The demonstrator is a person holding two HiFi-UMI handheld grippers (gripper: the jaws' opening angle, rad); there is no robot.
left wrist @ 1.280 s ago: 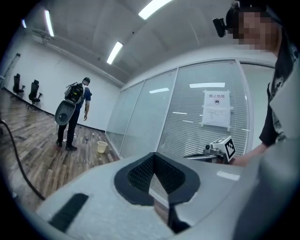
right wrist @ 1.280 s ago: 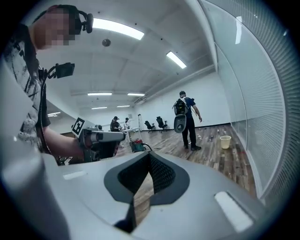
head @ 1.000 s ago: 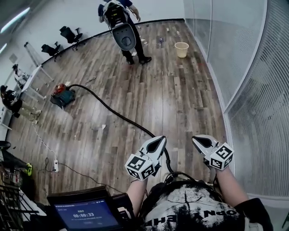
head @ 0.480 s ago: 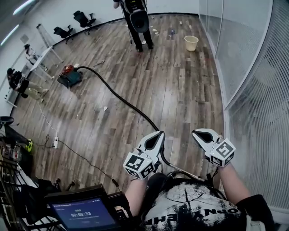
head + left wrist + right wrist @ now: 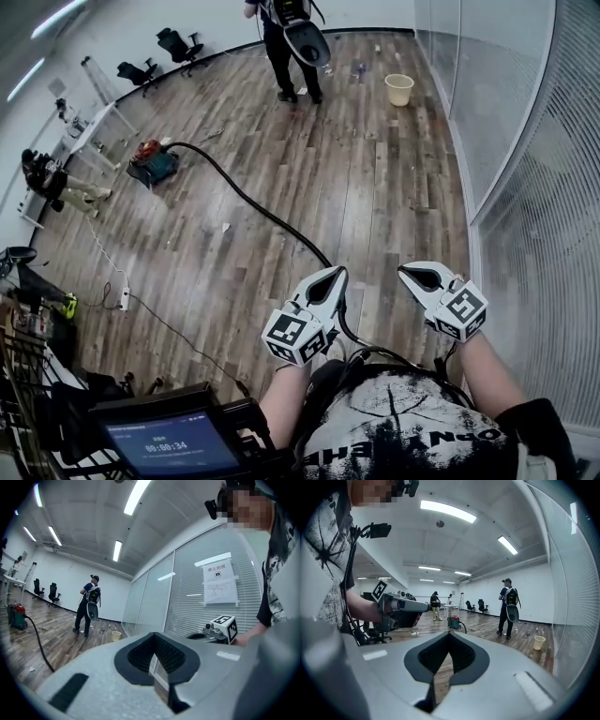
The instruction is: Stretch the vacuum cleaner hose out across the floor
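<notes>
The hose (image 5: 253, 208) seems mostly stretched from the vacuum cleaner (image 5: 150, 167), upper left, to lower centre. The left hand-held gripper (image 5: 328, 279) and right hand-held gripper (image 5: 414, 275) are closed and empty.

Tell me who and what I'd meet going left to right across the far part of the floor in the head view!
seated person → vacuum cleaner → standing person → bucket
</notes>
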